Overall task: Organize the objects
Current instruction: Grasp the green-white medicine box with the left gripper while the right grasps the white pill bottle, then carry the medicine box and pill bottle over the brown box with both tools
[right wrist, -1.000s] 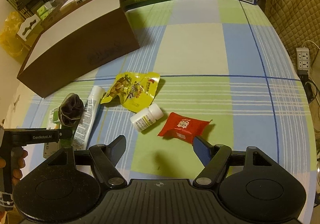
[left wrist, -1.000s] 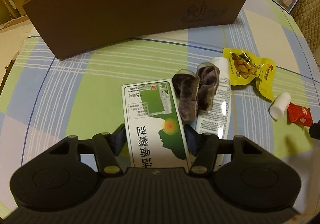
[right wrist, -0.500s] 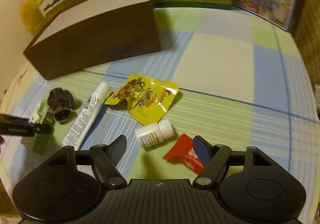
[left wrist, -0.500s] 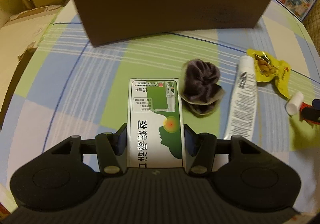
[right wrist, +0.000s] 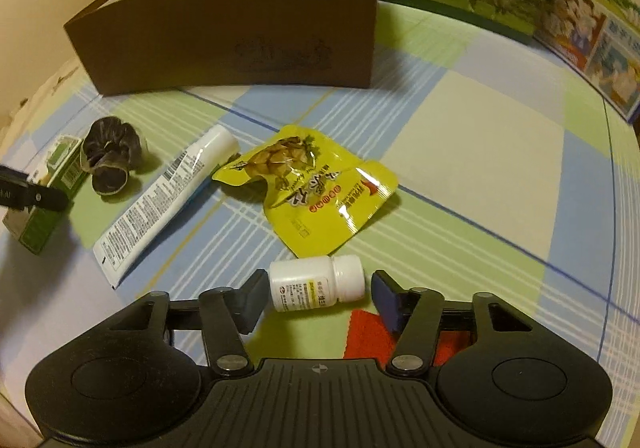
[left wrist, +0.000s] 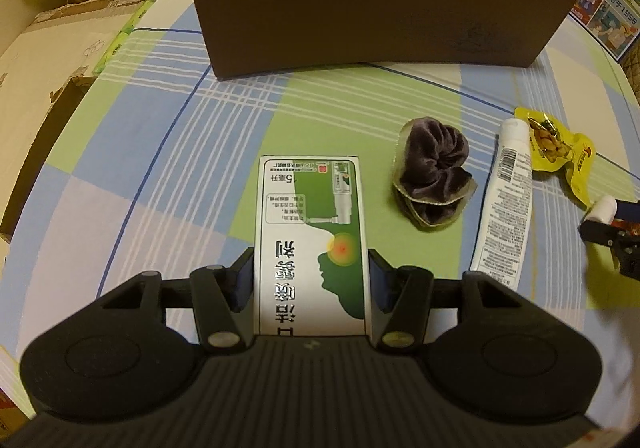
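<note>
While left gripper [left wrist: 311, 280] clamps green-and-white cardboard carton [left wrist: 310, 236] before brown cardboard box [left wrist: 376, 4], right gripper [right wrist: 318, 300], jaws just narrowing, brackets small white plastic bottle [right wrist: 316, 282], pads apparently short of contact; light, rigid, roll-prone: grip across body.

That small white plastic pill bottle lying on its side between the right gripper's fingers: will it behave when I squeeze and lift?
The small white plastic pill bottle looks rigid, so it should not crush. Round and lying sideways, it may roll away on the checked tablecloth. The right gripper brackets it end to end, cap to base; smooth plastic could slip.
</note>
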Demonstrator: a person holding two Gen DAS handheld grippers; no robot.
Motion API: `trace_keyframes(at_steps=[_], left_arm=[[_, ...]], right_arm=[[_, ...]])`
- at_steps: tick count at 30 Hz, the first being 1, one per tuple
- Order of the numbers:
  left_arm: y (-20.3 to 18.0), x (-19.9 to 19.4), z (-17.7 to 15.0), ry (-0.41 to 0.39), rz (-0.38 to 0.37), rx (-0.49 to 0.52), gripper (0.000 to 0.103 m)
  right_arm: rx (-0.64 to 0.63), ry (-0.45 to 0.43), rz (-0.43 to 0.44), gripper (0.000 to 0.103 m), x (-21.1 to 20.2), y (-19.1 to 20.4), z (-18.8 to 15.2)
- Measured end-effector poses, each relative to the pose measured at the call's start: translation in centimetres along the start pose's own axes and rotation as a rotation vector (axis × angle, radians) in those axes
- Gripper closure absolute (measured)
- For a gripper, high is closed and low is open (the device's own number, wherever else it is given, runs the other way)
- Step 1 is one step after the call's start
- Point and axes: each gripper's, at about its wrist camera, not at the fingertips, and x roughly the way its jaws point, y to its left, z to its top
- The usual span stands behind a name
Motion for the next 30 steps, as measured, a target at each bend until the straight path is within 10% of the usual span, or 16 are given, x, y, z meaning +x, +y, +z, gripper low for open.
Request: trace_keyframes(at_steps=[30], left_arm=[[2.3, -2.5, 1.6, -0.016, -0.055, -0.106, 0.052]], right_arm=[[0.059, -0.021, 0.045, 0.059, -1.8, 0.6, 1.3]])
